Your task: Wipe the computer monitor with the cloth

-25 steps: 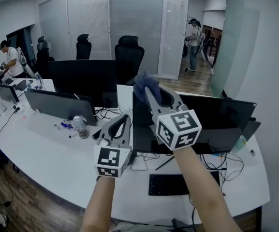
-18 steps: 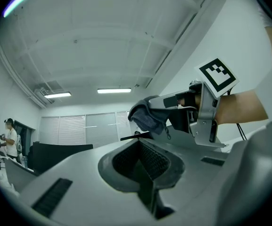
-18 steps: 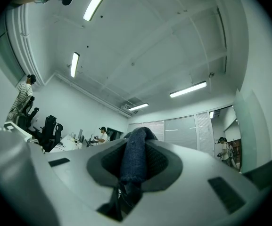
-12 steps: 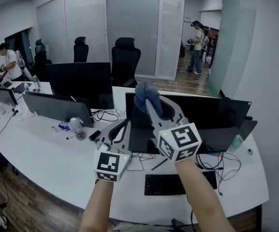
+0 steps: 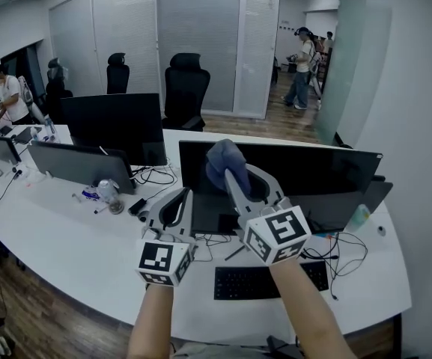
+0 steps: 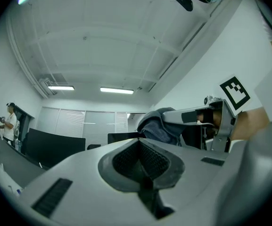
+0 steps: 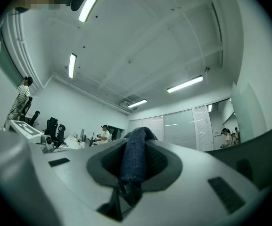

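Right gripper (image 5: 230,176) pinches the cloth (image 5: 221,158), bunched at its tips, right up by the monitor (image 5: 328,178); contact unclear. Left gripper (image 5: 177,200) pressed together, empty. Wiping looks barely begun, if at all.

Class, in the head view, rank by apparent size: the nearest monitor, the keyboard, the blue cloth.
1. monitor, clearly largest
2. keyboard, partly hidden
3. cloth, smallest, though it is held nearer the camera

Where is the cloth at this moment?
In the head view the cloth is at the centre, clamped in the right gripper, in front of the upper left part of the near monitor.
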The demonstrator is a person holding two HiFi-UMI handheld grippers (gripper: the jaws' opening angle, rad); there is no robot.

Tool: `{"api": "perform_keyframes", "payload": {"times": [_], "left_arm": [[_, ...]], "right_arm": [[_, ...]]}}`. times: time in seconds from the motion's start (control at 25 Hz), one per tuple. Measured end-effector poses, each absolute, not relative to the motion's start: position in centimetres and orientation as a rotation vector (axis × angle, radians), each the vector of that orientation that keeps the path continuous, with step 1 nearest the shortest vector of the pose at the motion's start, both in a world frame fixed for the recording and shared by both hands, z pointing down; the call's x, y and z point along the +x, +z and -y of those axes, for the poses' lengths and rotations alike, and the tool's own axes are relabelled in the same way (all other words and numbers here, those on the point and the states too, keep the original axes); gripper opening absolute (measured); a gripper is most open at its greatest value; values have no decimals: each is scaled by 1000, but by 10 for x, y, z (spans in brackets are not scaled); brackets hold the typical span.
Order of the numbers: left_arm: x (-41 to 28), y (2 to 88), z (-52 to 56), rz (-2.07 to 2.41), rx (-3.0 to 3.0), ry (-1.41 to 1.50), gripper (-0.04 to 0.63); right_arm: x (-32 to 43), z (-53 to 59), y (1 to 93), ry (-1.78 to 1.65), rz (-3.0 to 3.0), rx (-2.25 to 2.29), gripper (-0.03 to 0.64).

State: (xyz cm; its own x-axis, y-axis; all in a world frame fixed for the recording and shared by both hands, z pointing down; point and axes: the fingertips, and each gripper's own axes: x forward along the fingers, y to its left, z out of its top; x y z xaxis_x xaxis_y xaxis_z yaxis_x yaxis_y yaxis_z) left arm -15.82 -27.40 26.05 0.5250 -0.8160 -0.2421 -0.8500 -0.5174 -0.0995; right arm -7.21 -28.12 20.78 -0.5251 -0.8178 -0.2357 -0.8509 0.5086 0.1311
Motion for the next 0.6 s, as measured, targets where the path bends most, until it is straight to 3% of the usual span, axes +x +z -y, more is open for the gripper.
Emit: {"api": "perform_keyframes", "payload": {"times": [0.6], "left_arm": [[-113, 275, 248, -1386, -2596, 289, 6]], "right_arm": [[-31, 256, 253, 215, -2617, -1426, 69]]}}
